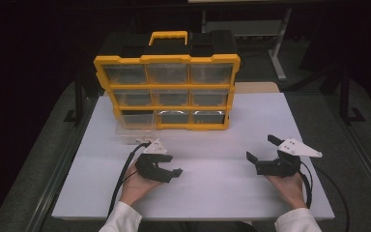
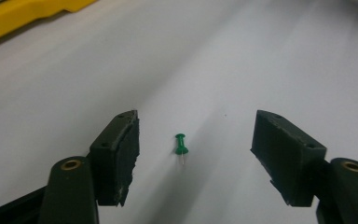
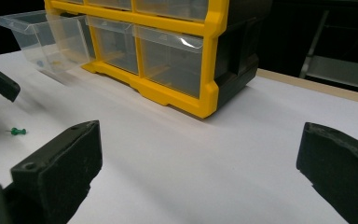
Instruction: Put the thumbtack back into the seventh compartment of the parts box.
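table (image 1: 232, 193) work is running from big to small: a yellow organizer (image 1: 166, 92) with clear drawers is standing upright at the far side of the white surface, one clear drawer (image 1: 134, 130) pulled out and sitting on the table at its lower left. the right gripper (image 1: 263, 151) is resting well apart to the right, jaws spread wide on nothing. the left gripper (image 1: 173, 164) is hanging low over the table, jaws standing apart, not touching the pin. lying between them on the bare white surface is a green pushpin (image 2: 181, 145), on its side, head pointing away, thin metal point toward the camera. it is looking very light, hard and smooth, likely to skid or flick away under an uneven squeeze; the plastic head is probably the safest place to pinch, the needle being too thin and slippery.
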Demonstrator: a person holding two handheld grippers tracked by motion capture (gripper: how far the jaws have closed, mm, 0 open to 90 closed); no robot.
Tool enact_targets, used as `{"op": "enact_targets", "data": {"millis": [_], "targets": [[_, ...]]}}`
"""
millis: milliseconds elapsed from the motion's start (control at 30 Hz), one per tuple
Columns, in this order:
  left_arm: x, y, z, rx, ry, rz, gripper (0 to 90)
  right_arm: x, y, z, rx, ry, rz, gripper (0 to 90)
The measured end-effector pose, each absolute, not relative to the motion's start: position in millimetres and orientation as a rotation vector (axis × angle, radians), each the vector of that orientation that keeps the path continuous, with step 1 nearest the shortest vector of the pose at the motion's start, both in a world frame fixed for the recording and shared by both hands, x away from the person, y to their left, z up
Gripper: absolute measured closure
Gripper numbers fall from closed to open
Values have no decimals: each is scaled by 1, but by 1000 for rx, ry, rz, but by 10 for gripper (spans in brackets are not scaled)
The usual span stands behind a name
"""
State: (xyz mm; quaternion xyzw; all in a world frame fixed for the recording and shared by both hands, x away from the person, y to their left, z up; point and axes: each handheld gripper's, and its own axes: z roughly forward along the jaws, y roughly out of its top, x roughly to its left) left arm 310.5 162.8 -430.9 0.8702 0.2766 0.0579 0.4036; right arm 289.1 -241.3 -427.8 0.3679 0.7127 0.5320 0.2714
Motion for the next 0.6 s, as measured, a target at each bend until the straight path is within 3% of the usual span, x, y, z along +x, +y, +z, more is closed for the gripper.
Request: {"op": "enact_targets", "data": {"millis": [300,600], "targets": [[312,155,-439,2242,698,163,421,289,-241,-428,991,1920,1433,0],[313,151,-444,2269,710,196,583,289,-241,-428,991,1920,1433,0]]}}
